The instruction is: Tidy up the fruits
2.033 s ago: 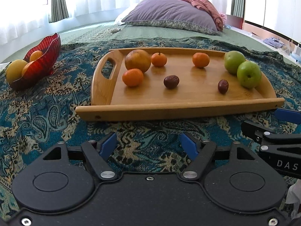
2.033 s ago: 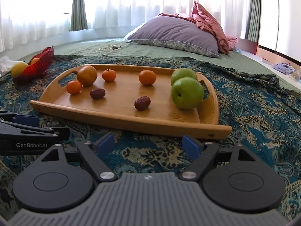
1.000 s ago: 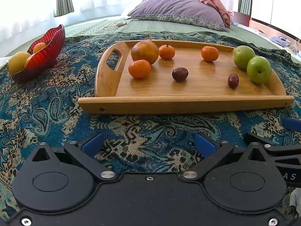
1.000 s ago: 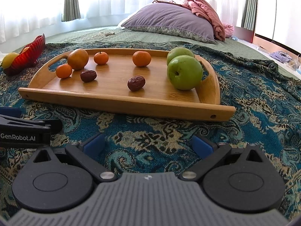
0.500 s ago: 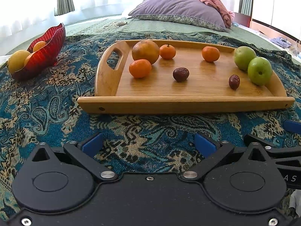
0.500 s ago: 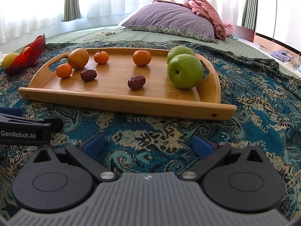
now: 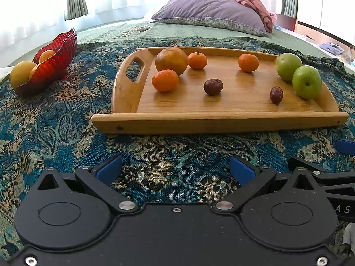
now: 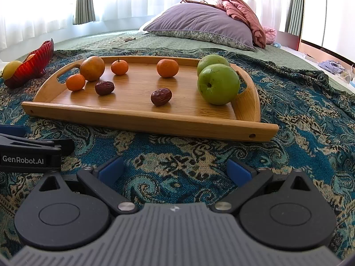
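A wooden tray (image 7: 221, 123) (image 8: 137, 122) lies on a patterned blue blanket. It holds a large orange (image 7: 171, 61), three small tangerines (image 7: 165, 80), two dark dates (image 7: 213, 86) (image 8: 161, 96) and two green apples (image 7: 306, 81) (image 8: 218, 84). A red leaf-shaped bowl (image 7: 52, 66) (image 8: 33, 63) with yellow and orange fruit stands left of the tray. My left gripper (image 7: 175, 169) is open and empty, over the blanket short of the tray's near rim. My right gripper (image 8: 175, 169) is open and empty, beside it on the right.
A purple pillow (image 7: 210, 14) and pink bedding (image 8: 244, 15) lie at the back on a green bedspread. A cord (image 7: 131, 31) lies behind the tray. The blanket's edge falls away at the far right (image 8: 328, 75).
Both grippers opened wider between two and one second ago and moved slightly toward the tray. Since then they have barely moved. No fruit has moved.
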